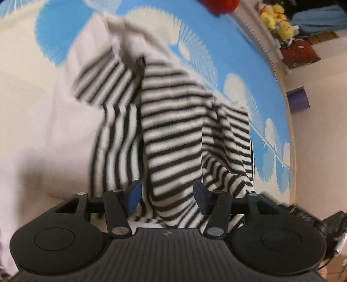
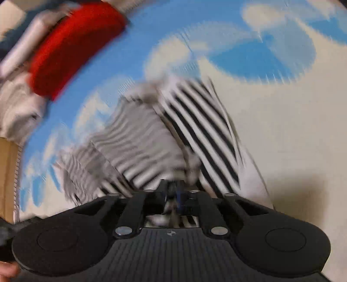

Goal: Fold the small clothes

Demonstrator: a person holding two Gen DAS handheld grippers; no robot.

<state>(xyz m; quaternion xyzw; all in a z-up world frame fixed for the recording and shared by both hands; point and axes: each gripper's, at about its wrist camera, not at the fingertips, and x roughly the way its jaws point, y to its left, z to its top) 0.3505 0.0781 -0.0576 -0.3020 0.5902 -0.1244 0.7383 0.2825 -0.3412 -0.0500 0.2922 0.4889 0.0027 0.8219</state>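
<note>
A black-and-white striped garment [image 1: 173, 130] lies crumpled on a blue and cream patterned mat [image 1: 195, 32], one sleeve folded over to the left. My left gripper [image 1: 168, 196] is open just above the garment's near edge; the striped cloth shows between its blue pads [image 1: 134, 195], which do not press on it. The right wrist view is blurred. There the striped garment [image 2: 141, 151] stretches away from my right gripper [image 2: 175, 194], whose fingers stand close together with a bunch of the cloth between their tips.
A red cloth item [image 2: 73, 47] lies at the mat's far edge beside a pale pile of clothes [image 2: 19, 108]. Yellow plush toys [image 1: 275, 19] and a purple box [image 1: 298, 99] sit beyond the mat's right edge. Cream mat [image 2: 292, 130] lies right of the garment.
</note>
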